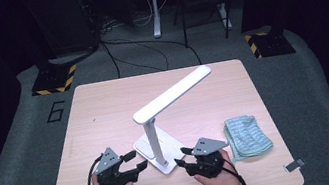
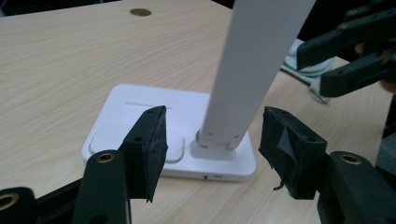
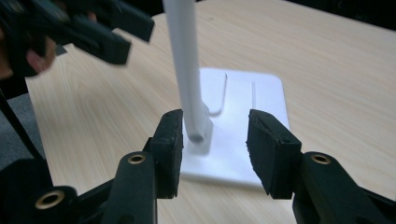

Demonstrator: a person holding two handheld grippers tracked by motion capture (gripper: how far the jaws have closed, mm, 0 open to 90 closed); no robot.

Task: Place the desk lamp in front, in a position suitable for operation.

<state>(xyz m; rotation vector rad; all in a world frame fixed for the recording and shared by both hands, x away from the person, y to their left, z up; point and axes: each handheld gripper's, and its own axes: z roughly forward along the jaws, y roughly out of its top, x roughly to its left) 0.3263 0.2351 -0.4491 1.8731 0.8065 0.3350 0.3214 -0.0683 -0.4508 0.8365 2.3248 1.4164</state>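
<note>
A white desk lamp stands on the wooden table [image 1: 99,108]: a flat base [image 1: 145,146], an upright stem [image 1: 155,142] and a long head bar [image 1: 173,93] slanting up to the right. My left gripper [image 1: 139,159] is just left of the base, open, its jaws pointing at it. In the left gripper view the base [image 2: 135,116] and stem [image 2: 252,70] sit ahead of the open gripper [image 2: 215,147], untouched. My right gripper [image 1: 179,156] is just right of the base, open. In its own view the stem [image 3: 184,60] rises beyond the gap of the right gripper [image 3: 215,140], with nothing pressed.
A folded pale green cloth [image 1: 247,135] lies on the table to the right of my right hand. The table's far half is bare wood. Beyond the table are floor cables, a chair [image 1: 200,0] and stand feet with yellow-black tape [image 1: 54,80].
</note>
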